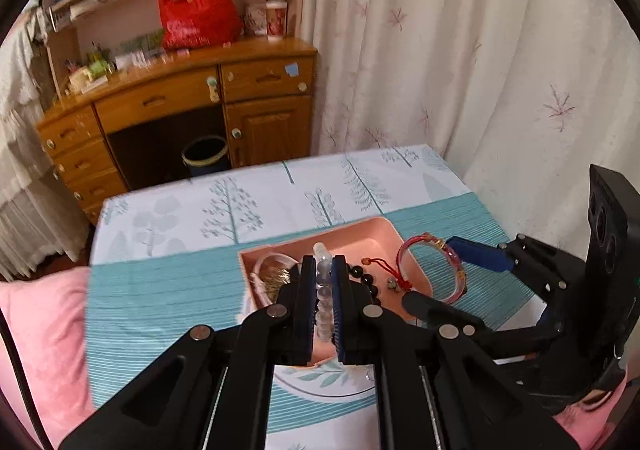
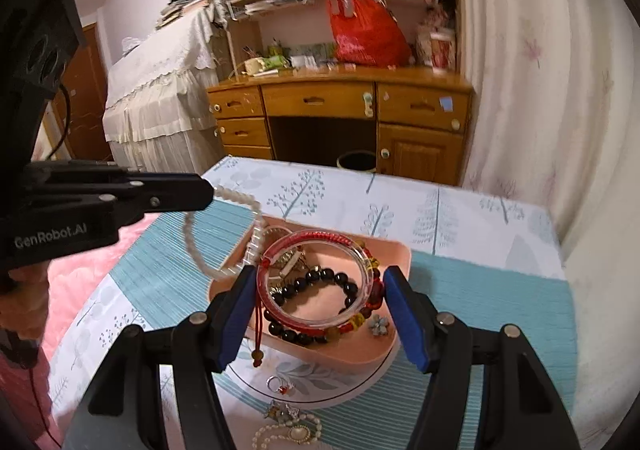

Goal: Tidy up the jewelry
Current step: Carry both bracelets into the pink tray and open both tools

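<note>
A pink tray [image 2: 394, 250] sits on the tree-print cloth; it also shows in the left wrist view [image 1: 372, 236]. It holds a black bead bracelet [image 2: 320, 278], gold pieces and a small flower charm [image 2: 379, 324]. My left gripper [image 1: 323, 266] is shut on a white bead bracelet [image 1: 324, 298], whose loop hangs over the tray's left rim in the right wrist view [image 2: 192, 246]. My right gripper [image 2: 320, 282] is shut on a clear red-and-gold bangle [image 2: 316, 246] and holds it above the tray; the bangle also shows in the left wrist view [image 1: 440, 250].
A ring [image 2: 278, 386] and a pearl necklace with pendant [image 2: 292, 430] lie on the cloth in front of the tray. A pink blanket [image 1: 44, 330] lies left of the cloth. A wooden desk [image 1: 180, 102], a bin [image 1: 206, 156] and curtains [image 1: 460, 50] stand behind.
</note>
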Available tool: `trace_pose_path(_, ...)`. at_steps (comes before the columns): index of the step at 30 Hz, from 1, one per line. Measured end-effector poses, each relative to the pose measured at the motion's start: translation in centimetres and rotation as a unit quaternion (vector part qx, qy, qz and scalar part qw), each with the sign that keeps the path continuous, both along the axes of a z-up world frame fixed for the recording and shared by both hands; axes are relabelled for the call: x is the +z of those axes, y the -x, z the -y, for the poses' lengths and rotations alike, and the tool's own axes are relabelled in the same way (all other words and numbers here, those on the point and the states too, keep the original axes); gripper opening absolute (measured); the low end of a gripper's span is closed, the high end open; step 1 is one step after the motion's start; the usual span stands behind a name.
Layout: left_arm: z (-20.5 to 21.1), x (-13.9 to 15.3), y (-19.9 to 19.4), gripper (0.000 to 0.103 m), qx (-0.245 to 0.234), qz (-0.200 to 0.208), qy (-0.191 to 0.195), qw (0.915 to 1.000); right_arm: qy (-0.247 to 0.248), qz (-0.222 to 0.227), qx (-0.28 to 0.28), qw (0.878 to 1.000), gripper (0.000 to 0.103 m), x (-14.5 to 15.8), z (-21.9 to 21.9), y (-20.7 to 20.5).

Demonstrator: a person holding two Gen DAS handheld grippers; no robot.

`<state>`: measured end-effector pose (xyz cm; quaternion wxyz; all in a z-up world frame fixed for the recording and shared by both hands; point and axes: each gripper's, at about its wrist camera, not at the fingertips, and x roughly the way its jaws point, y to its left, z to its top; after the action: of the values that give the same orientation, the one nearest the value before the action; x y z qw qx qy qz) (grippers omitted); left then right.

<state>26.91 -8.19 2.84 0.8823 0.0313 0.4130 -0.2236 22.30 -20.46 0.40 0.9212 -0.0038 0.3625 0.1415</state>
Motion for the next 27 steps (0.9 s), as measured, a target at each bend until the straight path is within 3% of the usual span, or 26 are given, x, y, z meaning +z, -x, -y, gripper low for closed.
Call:
trace_pose_path(1, 0.1, -0.8, -0.3, 0.006, 0.005, -0.010, 0.000, 0.9999, -0.015, -0.013, -0.006, 1.000, 0.065, -0.7, 0.4, -0.4)
trace_pose_path(4, 0.3, -4.0, -1.7, 0.025, 0.045, -0.054, -0.053, 0.9961, -0.050, -0.058, -0.029, 0.997, 0.065, -2.5, 1.5, -1.4)
trace_pose_path(5, 0.1, -5.0, -1.7, 0.025, 0.056, -0.066, -0.065, 0.9941, -0.057, -0.074, -0.042, 0.995, 0.065, -3.0, 1.9, -1.5)
trace_pose_path(7, -0.8, -6.1, -1.8, 0.031, 0.058, -0.093, -0.054, 0.9925, -0.076, -0.098, -0.058, 0.991, 0.065, -4.0, 2.8, -1.5)
trace_pose_path(10, -2.0, -5.9, -1.5, 0.073, 0.073, -0.092, -0.035, 0.9924, -0.083, -0.092, -0.068, 0.990, 0.065, -3.9, 3.4, -0.9)
trace_pose_path(11, -2.2, -5.6, -1.3, 0.082, 0.079, -0.082, -0.036, 0.9928, -0.083, -0.090, -0.072, 0.990, 0.065, -3.7, 3.4, -0.7)
trace_pose_path(16, -2.9, -4.1, -0.7, 0.085, 0.094, -0.066, -0.036, 0.9927, -0.080, -0.067, -0.076, 0.992, 0.066, -1.9, 3.6, 1.0)
trace_pose_path(23, -3.0, -3.2, 2.2, 0.085, 0.035, -0.054, 0.008, 0.9979, -0.050, -0.015, -0.044, 0.998, 0.066, -0.3, 3.2, 5.8)
trace_pose_path(27, -2.5, -3.6, 4.3, 0.085, 0.000, -0.034, 0.004, 0.9994, -0.026, -0.020, 0.003, 0.999, 0.066, -1.5, 2.6, 8.9)
